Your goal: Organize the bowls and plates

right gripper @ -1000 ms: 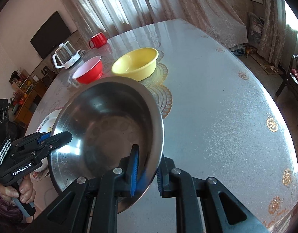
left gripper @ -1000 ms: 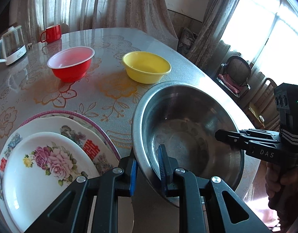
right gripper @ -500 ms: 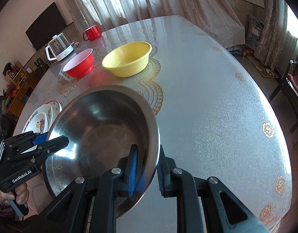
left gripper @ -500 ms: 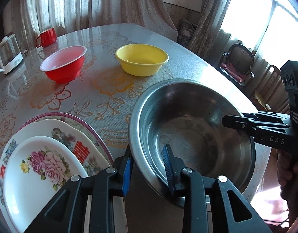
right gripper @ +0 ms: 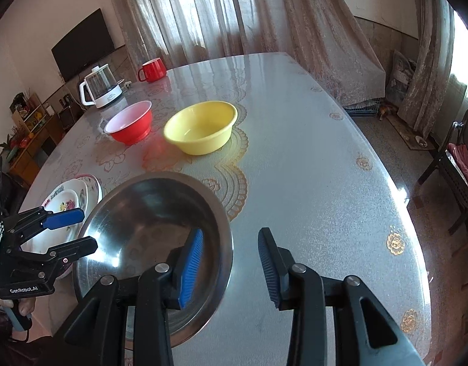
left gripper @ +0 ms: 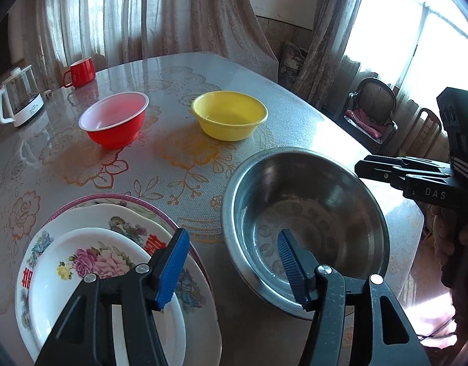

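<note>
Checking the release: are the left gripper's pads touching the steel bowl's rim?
Apart. In the left wrist view the left gripper, jaws opening, straddles the steel bowl; its rim runs between the blue pads with clear space on both sides.

Both wrist views close, angled down over table; shared: steel bowl, opposite sides.
</note>
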{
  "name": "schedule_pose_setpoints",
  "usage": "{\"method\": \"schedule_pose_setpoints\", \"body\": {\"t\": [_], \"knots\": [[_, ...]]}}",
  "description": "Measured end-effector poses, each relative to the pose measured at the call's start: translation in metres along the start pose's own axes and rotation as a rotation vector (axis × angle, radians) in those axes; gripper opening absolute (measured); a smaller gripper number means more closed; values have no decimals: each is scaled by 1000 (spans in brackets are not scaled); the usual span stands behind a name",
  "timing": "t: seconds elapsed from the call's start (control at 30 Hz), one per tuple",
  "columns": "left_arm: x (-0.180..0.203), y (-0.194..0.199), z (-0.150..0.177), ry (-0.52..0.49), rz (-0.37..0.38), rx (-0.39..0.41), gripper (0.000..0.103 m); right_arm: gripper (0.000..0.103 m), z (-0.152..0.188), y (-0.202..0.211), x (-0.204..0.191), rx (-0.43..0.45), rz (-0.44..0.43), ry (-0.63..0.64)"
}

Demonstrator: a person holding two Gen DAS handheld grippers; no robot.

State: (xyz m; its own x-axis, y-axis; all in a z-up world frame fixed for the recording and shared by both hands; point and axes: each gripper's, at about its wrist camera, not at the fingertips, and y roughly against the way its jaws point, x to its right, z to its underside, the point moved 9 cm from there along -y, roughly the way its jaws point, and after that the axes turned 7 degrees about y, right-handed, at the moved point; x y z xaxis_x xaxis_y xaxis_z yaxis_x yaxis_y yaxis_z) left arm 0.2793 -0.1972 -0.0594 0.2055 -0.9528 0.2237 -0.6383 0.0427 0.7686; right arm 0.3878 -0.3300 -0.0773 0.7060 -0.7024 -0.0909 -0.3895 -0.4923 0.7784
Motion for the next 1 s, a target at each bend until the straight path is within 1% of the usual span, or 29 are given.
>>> {"method": "schedule_pose_setpoints", "body": {"t": [0.1,0.23,0.3,0.43,0.5,0.6,0.7,0.73,0.8,0.87,0.97,1.0], "knots": [[-6,8,-11,33,-14,36,61,38,-7,1,1,8,-22,5],[-10,13,-27,57,-31,75,61,38,-23,3,-1,25,-113,-23],[-11,12,-34,75,-38,78,61,38,-32,1,0,39,-162,-48],[-18,2,-42,123,-59,59,60,38,-47,-5,8,60,-198,-109],[-21,-3,-45,136,-72,53,57,37,-52,-10,11,66,-214,-131],[-25,-11,-53,161,-83,45,47,32,-55,-24,14,42,-208,-143],[-25,-17,-64,174,-69,49,39,22,-57,-39,16,4,-219,-153],[-25,-20,-68,172,-70,49,38,19,-57,-43,17,-7,-222,-154],[-24,-27,-76,175,-76,41,38,17,-59,-51,18,-23,-230,-159],[-23,-35,-85,178,-71,32,38,17,-63,-60,18,-41,-256,-181],[-25,-53,-95,197,-80,-2,37,17,-70,-68,19,-48,-281,-201],[-25,-60,-98,206,-73,-17,35,18,-73,-72,21,-53,-289,-214]]}}
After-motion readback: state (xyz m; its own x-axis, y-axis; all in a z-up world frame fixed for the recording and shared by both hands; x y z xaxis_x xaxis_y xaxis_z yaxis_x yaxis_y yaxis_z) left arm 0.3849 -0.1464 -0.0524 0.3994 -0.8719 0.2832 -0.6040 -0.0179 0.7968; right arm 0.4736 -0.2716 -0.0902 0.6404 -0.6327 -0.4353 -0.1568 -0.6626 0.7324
